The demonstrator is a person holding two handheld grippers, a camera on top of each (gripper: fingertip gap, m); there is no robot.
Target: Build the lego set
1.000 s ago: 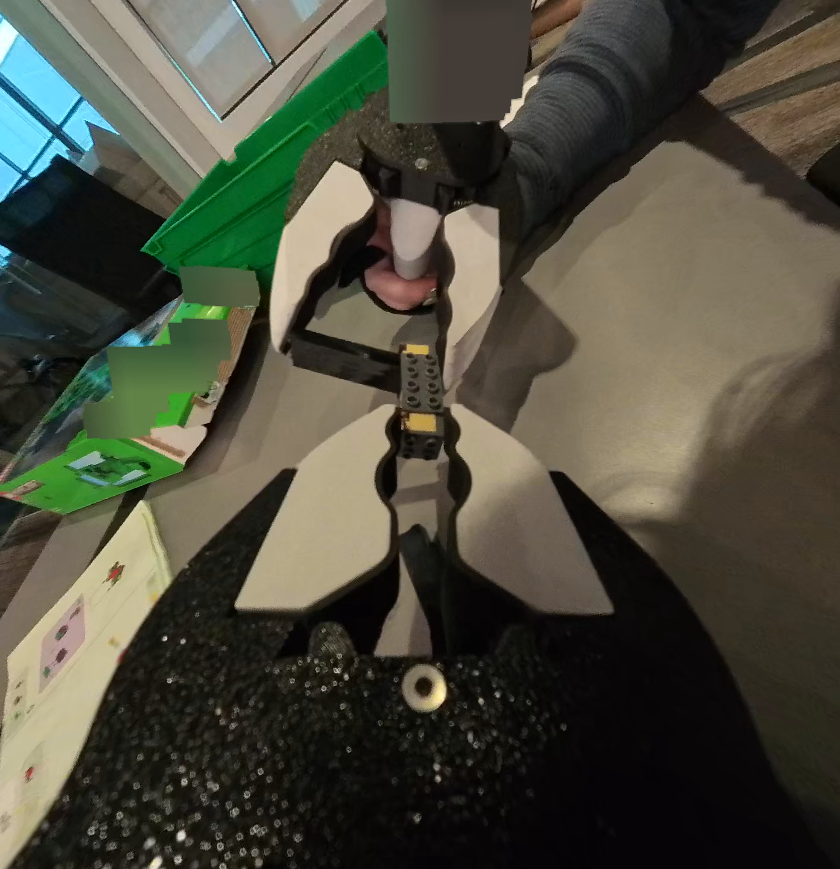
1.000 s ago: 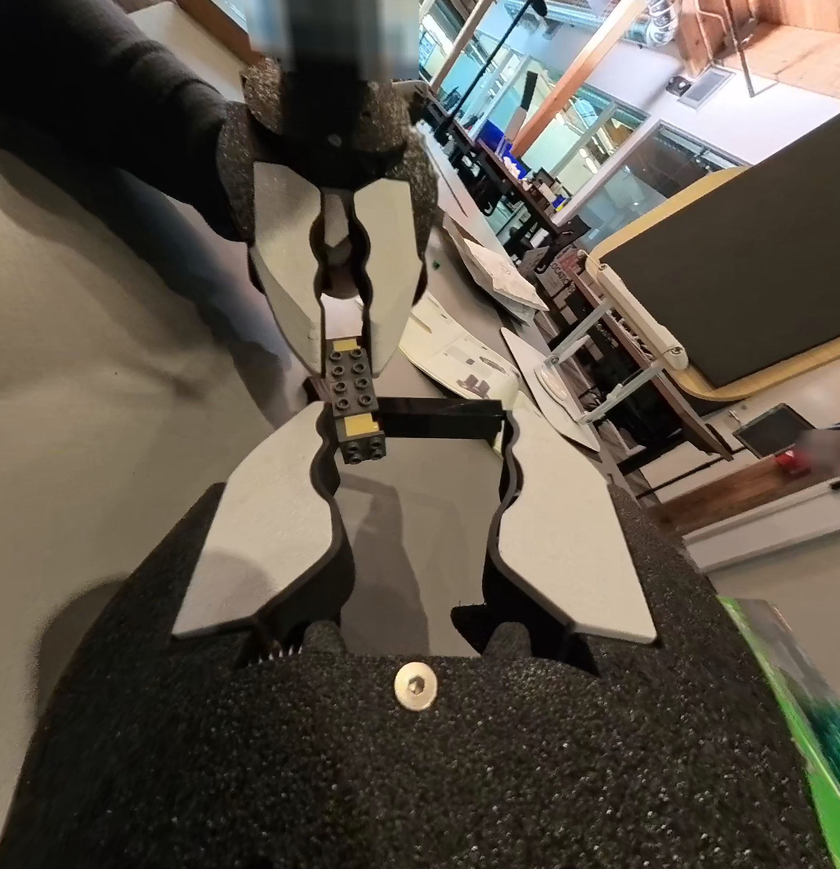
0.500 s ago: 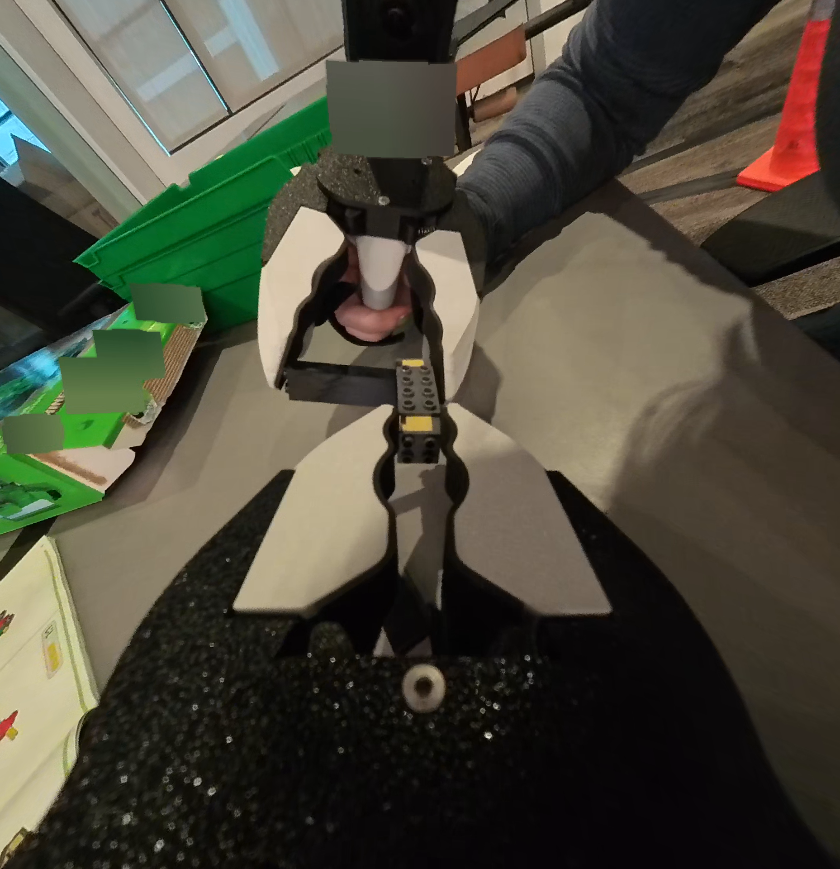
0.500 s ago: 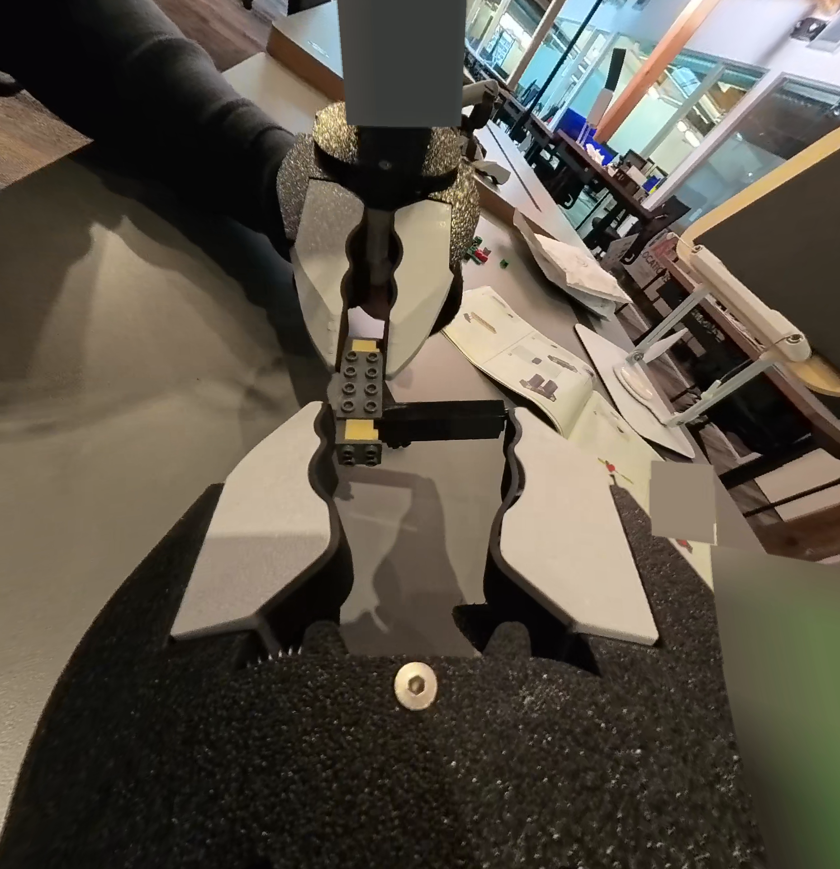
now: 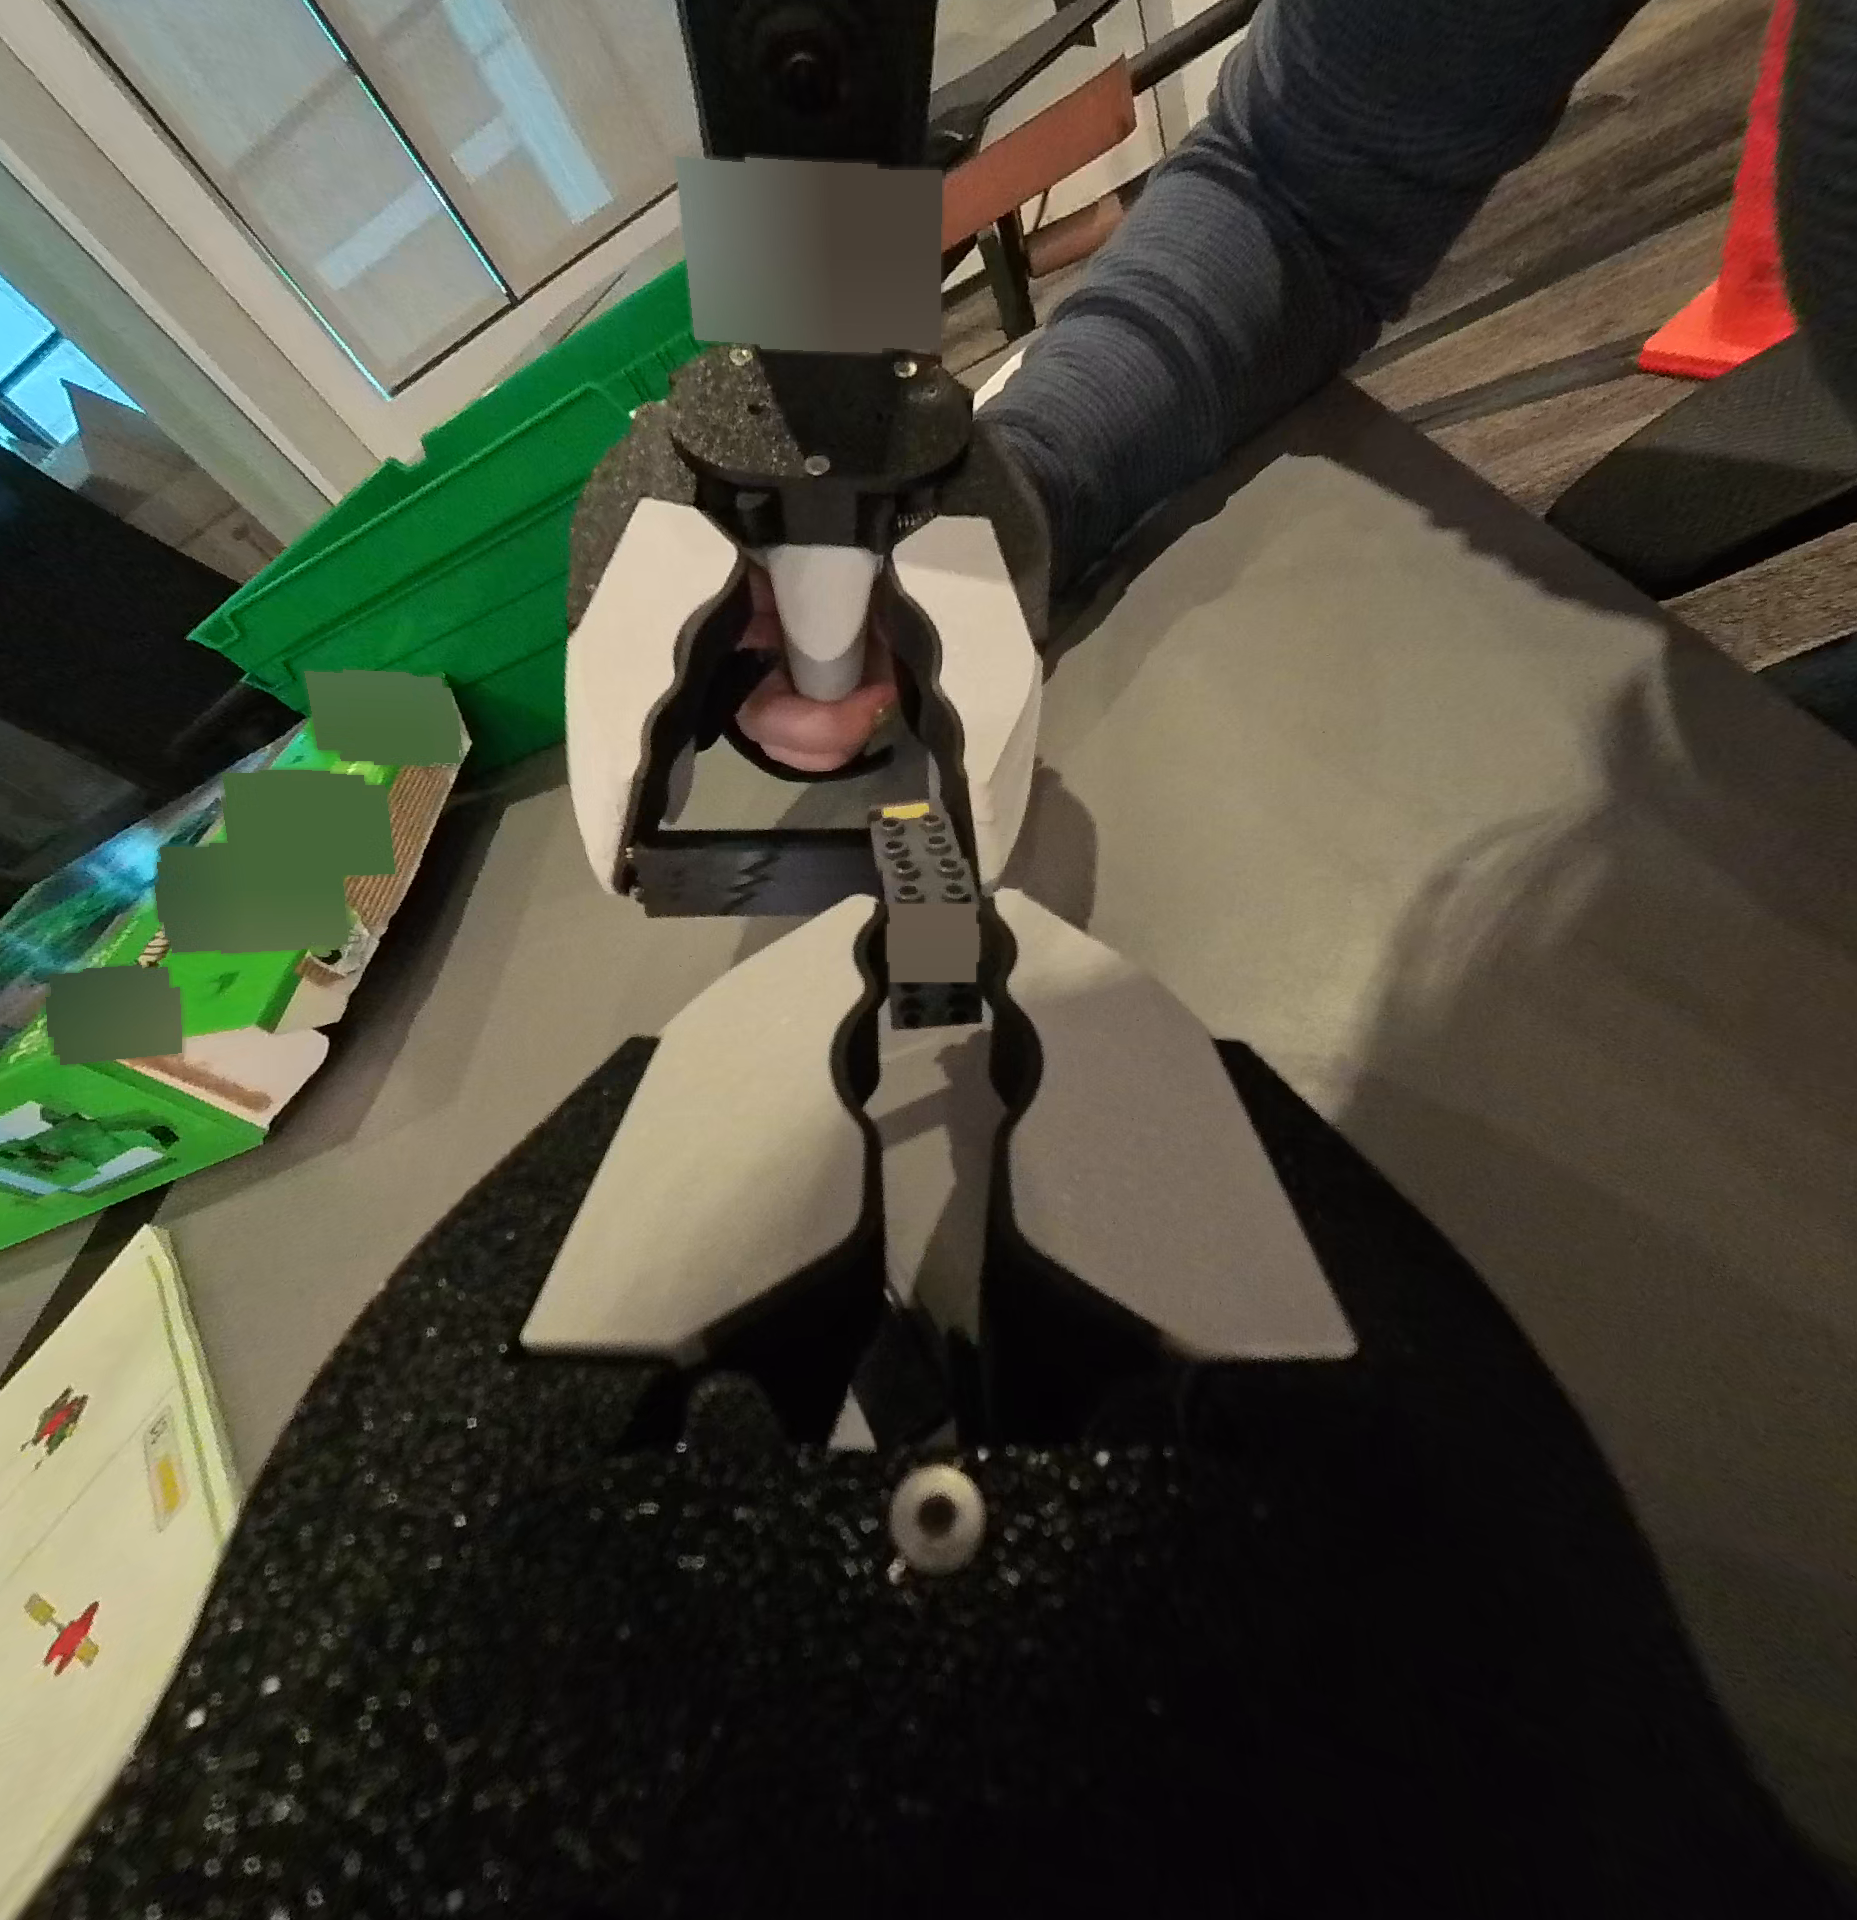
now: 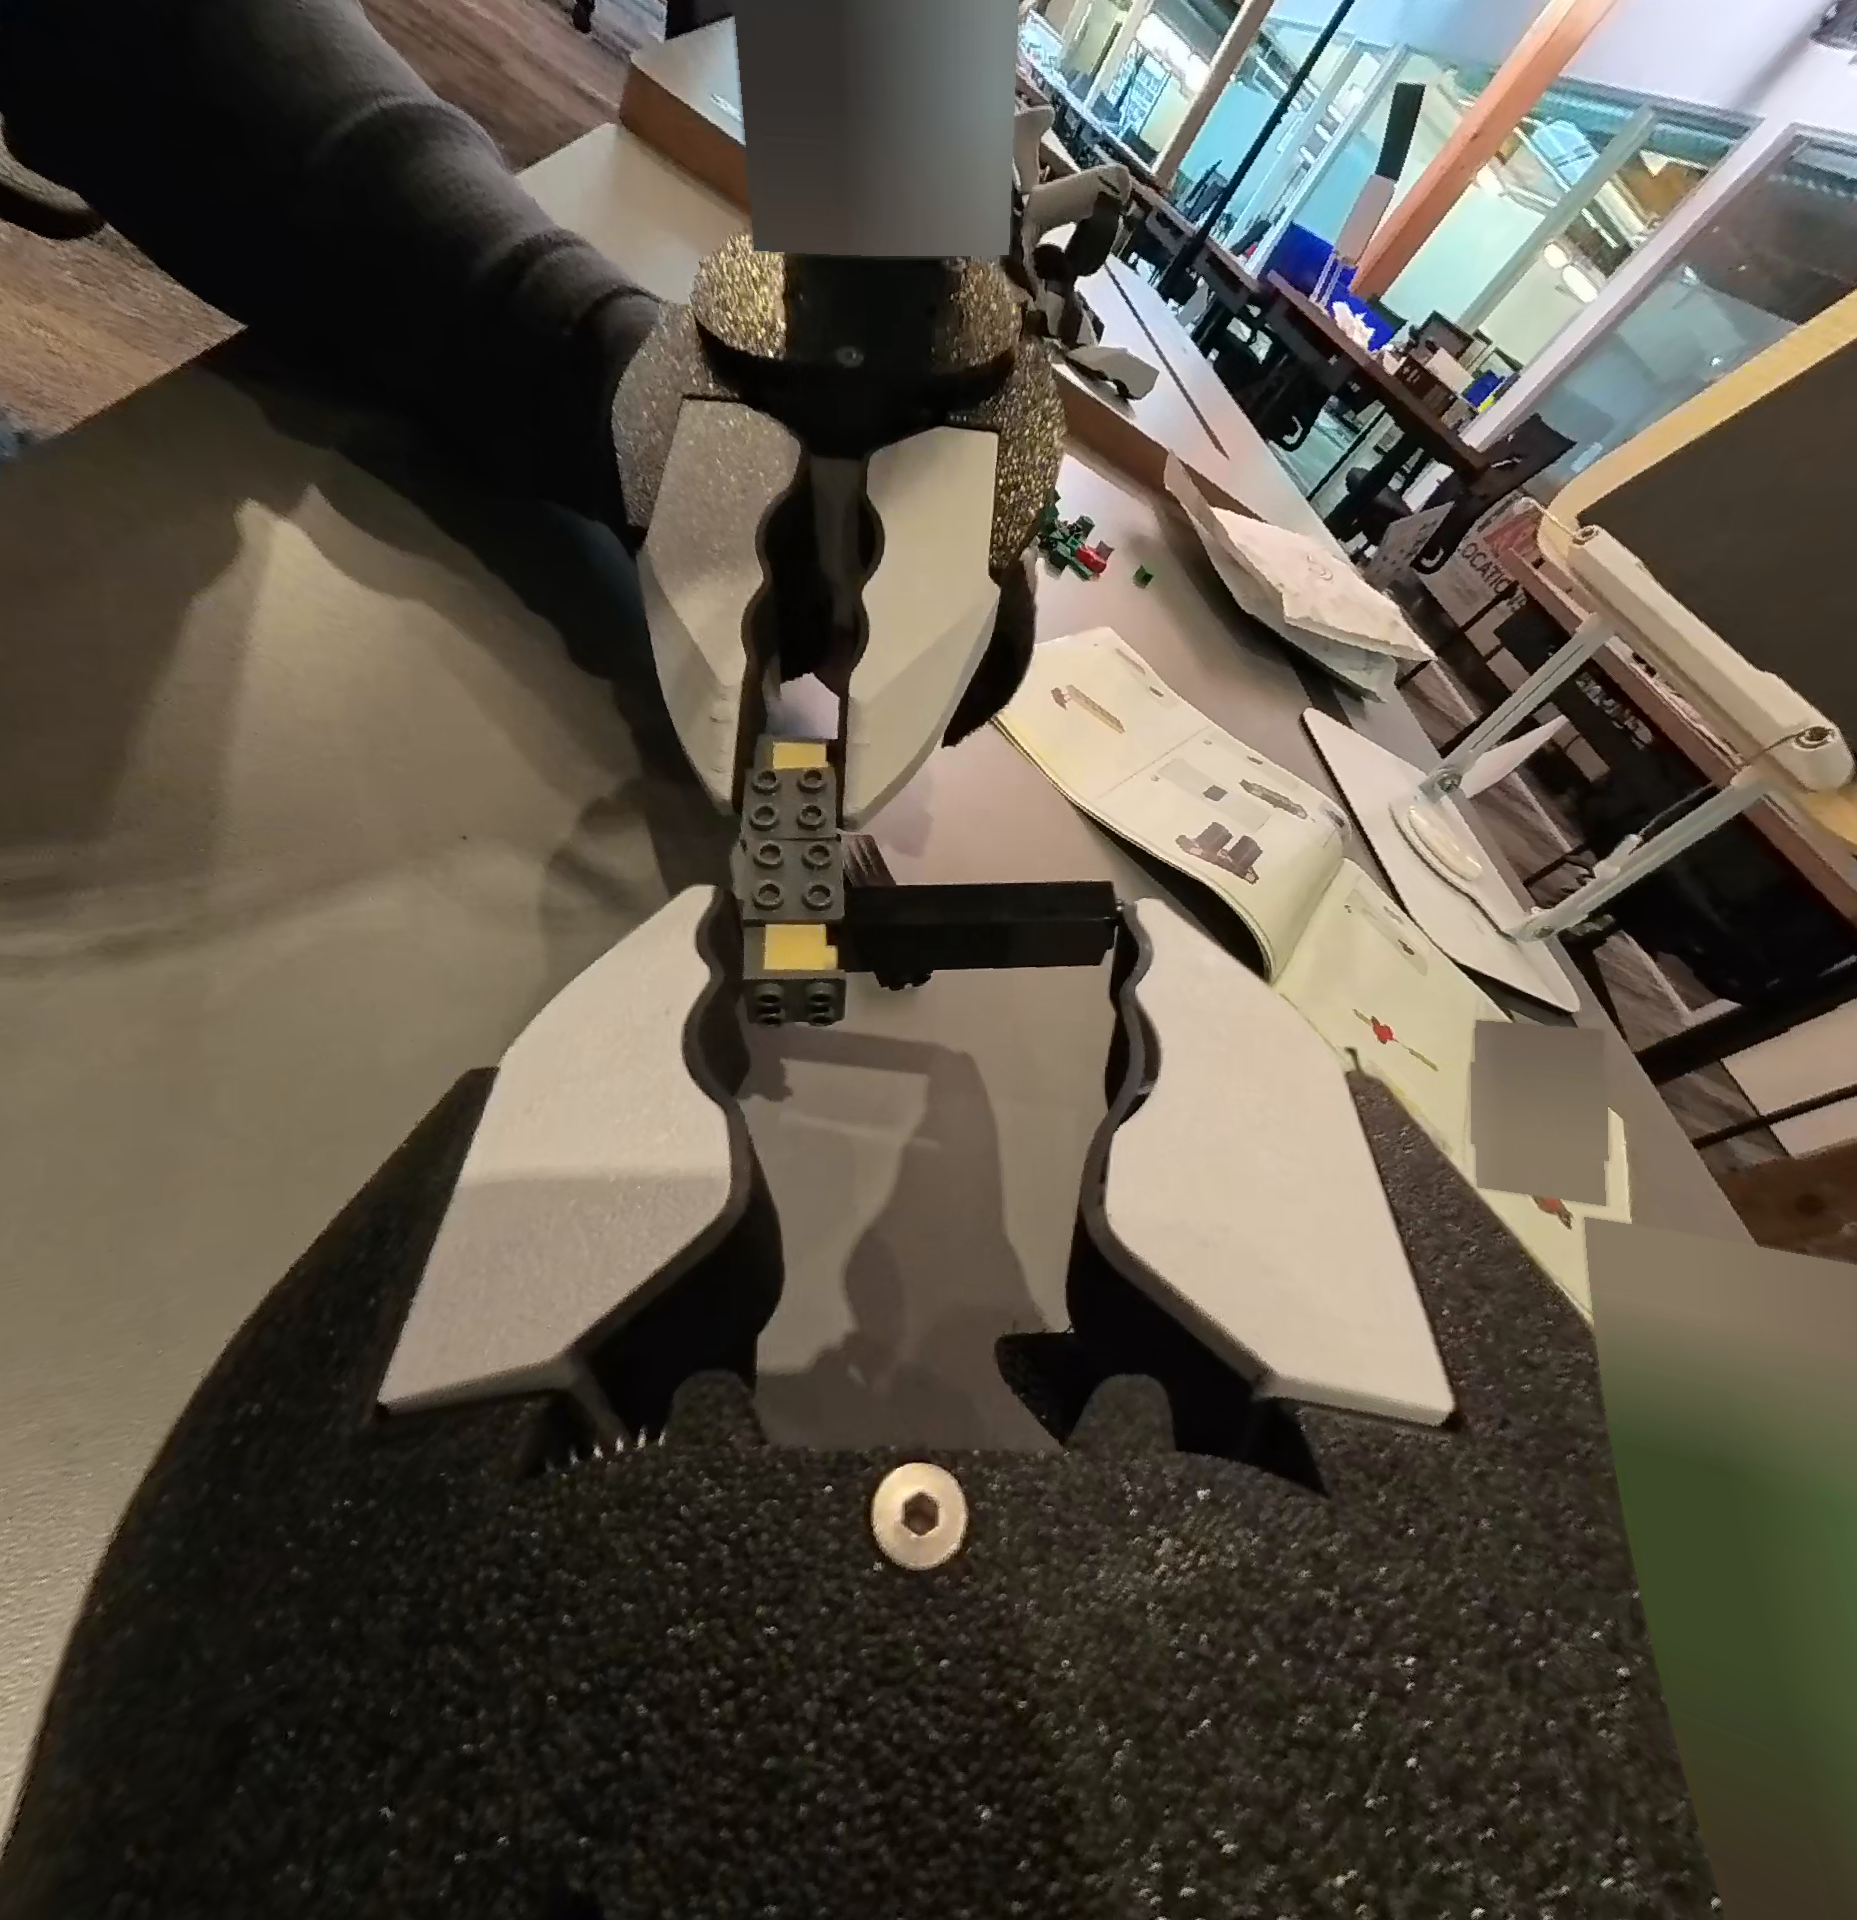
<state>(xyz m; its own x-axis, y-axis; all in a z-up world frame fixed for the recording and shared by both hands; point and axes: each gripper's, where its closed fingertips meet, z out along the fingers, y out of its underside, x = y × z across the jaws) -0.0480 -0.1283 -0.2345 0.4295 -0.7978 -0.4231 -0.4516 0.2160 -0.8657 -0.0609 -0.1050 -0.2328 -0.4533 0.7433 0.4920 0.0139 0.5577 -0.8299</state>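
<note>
Dark grey studded lego assembly with yellow plates [image 6: 791,896] hung above the grey desk [image 5: 1371,831], pinched narrowly in the left tool [image 5: 929,971]. Its long black brick [image 6: 981,925] spanned the right tool [image 6: 919,935], which gripped it at a wide setting. Over the last second both tools had tilted, the grasp unchanged, so the pressing-together looked unfinished. Beyond lay a pale instruction booklet [image 6: 1194,790], a green plastic bin [image 5: 467,561] and glass office walls.

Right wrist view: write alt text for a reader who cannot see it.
Above a grey table, the right tongs span a black lego bar end to end, while the opposite left tongs pinch the studded dark grey and yellow lego block that meets the bar's end. An open instruction booklet lies beyond.
</note>
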